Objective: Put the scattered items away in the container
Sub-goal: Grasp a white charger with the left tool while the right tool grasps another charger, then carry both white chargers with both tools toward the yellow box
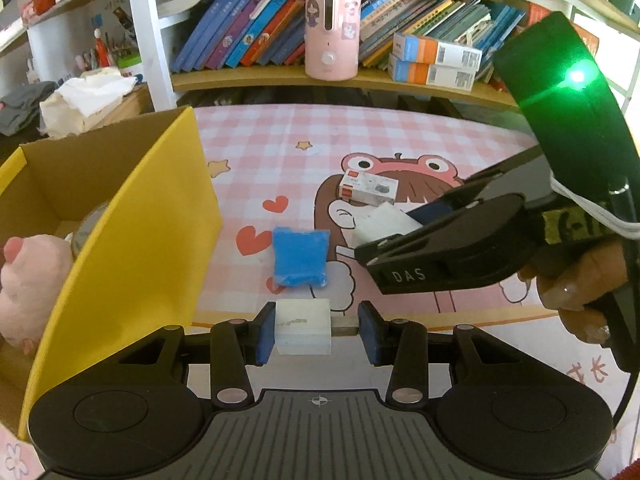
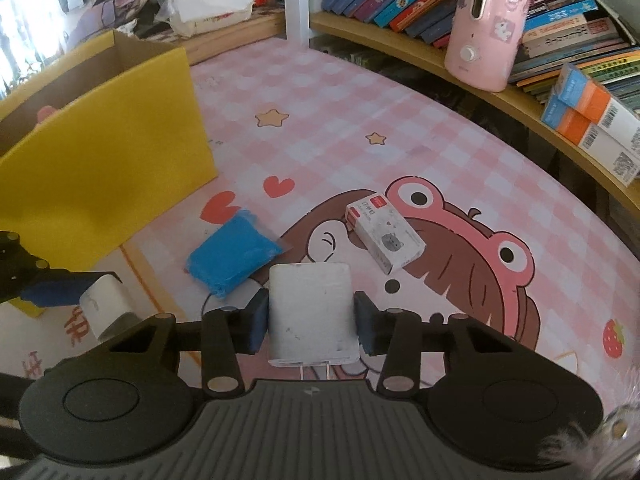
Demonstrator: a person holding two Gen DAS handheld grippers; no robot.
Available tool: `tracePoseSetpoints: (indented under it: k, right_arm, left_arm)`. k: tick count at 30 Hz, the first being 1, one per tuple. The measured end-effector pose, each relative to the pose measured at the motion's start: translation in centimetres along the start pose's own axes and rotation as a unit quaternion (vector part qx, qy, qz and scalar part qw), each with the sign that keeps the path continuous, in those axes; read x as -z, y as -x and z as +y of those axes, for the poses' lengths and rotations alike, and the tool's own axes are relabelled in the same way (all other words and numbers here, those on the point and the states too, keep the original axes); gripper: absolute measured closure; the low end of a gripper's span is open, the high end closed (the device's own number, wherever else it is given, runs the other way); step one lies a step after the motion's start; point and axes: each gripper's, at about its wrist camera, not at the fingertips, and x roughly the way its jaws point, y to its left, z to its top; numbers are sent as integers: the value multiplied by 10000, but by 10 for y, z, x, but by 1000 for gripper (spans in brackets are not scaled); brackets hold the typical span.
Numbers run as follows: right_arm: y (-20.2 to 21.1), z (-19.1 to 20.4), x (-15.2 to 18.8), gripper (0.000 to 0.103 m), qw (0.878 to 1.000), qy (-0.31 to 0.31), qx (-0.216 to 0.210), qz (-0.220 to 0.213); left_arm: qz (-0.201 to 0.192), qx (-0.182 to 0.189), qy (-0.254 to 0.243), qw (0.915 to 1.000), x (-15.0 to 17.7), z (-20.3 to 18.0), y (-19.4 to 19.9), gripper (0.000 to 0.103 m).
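My left gripper point(image 1: 316, 332) is shut on a small white cube adapter point(image 1: 303, 326), its metal plug against the right pad. It hovers just right of the yellow cardboard box point(image 1: 152, 220), where a pink plush toy point(image 1: 28, 280) lies inside. My right gripper point(image 2: 312, 320) is shut on a larger white charger point(image 2: 310, 308), prongs pointing back toward the camera. On the mat lie a blue packet point(image 1: 300, 258) point(image 2: 232, 258) and a small white-and-red carton point(image 1: 368, 188) point(image 2: 384, 236). The left gripper with its cube point(image 2: 106, 308) shows at the right wrist view's left edge.
A pink checked cartoon mat point(image 2: 340, 120) covers the table. Behind it a shelf carries slanted books point(image 1: 256, 20), a pink humidifier point(image 1: 331, 28) and two stacked blue-orange boxes point(image 1: 434, 60). A person's hand point(image 1: 576, 288) grips the right tool's handle. Clutter sits beyond the box.
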Motion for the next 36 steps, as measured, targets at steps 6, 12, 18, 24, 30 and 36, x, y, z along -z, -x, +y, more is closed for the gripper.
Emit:
tracePoseSetpoints:
  k: [6,12,18,24,30,36]
  right_arm:
    - [24,7,6,61,9997,-208,74,-101]
    - [51,12,16,61,9983,-472,223,-262]
    - [85,22,35,61,9958,-721,387,-423]
    - [116,37,59,61,9882,-1276,705,-472]
    - [143,65,79,61,9795,-1608,1076,-559]
    - [159,109,93,61,9710,-1834,1403,-614]
  left_arm:
    - [-118,104,-23,9999,3,-2,16,62]
    - [-256,264,-58,9993,7,-2,36,62]
    - [-398,532,-174,9976,11,-4,57,62]
    - [-532,903,-402,9937,21,-5,77,62]
    - [-652,1253,-693,9875,35,2,98,62]
    - [-736,1541,-907,9811,56,21,121,62]
